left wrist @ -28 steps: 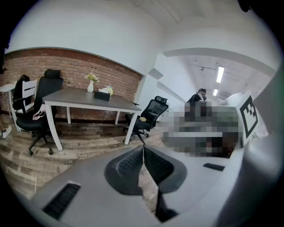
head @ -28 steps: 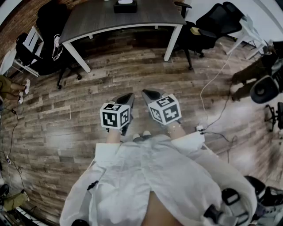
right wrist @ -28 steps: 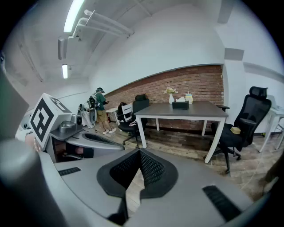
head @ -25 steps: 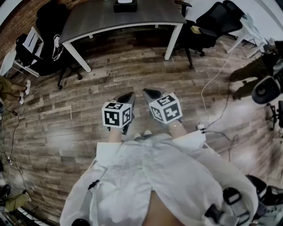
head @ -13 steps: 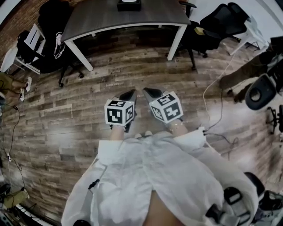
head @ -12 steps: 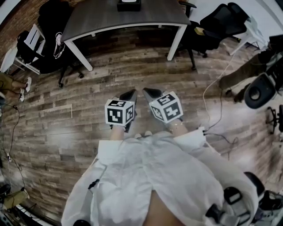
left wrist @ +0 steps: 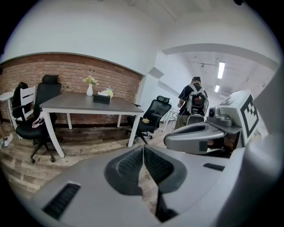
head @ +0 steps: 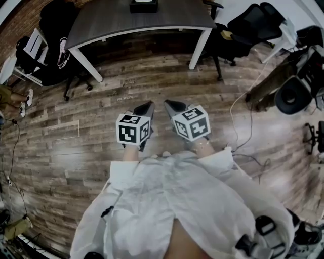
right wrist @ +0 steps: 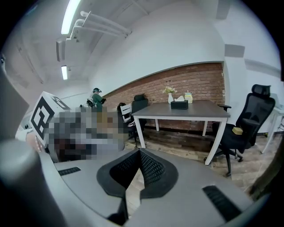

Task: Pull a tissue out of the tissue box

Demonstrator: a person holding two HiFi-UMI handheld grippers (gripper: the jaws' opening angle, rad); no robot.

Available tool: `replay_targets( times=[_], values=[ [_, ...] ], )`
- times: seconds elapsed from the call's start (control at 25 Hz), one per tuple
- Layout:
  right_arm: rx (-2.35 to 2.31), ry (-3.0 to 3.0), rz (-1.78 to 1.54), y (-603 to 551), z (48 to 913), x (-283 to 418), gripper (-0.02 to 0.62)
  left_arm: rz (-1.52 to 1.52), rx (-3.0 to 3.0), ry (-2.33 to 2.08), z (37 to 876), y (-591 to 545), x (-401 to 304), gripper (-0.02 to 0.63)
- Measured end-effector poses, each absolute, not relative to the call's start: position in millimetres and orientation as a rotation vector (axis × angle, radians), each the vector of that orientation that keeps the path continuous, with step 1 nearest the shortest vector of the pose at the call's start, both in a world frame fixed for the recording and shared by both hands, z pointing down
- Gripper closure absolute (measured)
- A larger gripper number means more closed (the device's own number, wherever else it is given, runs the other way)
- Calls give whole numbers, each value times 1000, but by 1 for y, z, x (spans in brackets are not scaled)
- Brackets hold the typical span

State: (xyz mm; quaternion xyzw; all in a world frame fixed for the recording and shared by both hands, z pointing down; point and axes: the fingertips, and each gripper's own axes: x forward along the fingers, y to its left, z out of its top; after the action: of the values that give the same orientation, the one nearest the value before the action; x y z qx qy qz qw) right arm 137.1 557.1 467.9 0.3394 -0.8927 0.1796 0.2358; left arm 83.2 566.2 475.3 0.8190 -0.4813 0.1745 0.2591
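A dark tissue box point(head: 143, 5) with a white tissue sticking out stands on the far side of a grey table point(head: 116, 20); the left gripper view shows the tissue box point(left wrist: 101, 98) and the right gripper view shows the tissue box point(right wrist: 179, 104) too. My left gripper point(head: 148, 106) and right gripper point(head: 167, 105) are side by side over the wooden floor, well short of the table. Both are shut with nothing between the jaws.
Black office chairs point(head: 243, 25) stand right of the table, and a dark chair point(head: 48, 45) with a white chair point(head: 30, 48) to its left. A white vase with flowers point(left wrist: 89, 87) stands by the box. Cables point(head: 243, 101) run across the floor. A person with a backpack point(left wrist: 194, 99) stands at right.
Both grippers and the view have edged a little toward the table. A chair and a person at the right edge have shifted in view.
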Motion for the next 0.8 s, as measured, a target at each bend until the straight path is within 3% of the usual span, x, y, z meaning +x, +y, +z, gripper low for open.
replay_targets(
  times=[0.44, 0.8],
  values=[
    [949, -2433, 484, 528, 487, 152, 598, 445, 2156, -1364, 494, 545, 85, 595],
    [1005, -2458, 448, 450, 468, 119, 598, 443, 2217, -1382, 472, 460, 51, 594]
  ],
)
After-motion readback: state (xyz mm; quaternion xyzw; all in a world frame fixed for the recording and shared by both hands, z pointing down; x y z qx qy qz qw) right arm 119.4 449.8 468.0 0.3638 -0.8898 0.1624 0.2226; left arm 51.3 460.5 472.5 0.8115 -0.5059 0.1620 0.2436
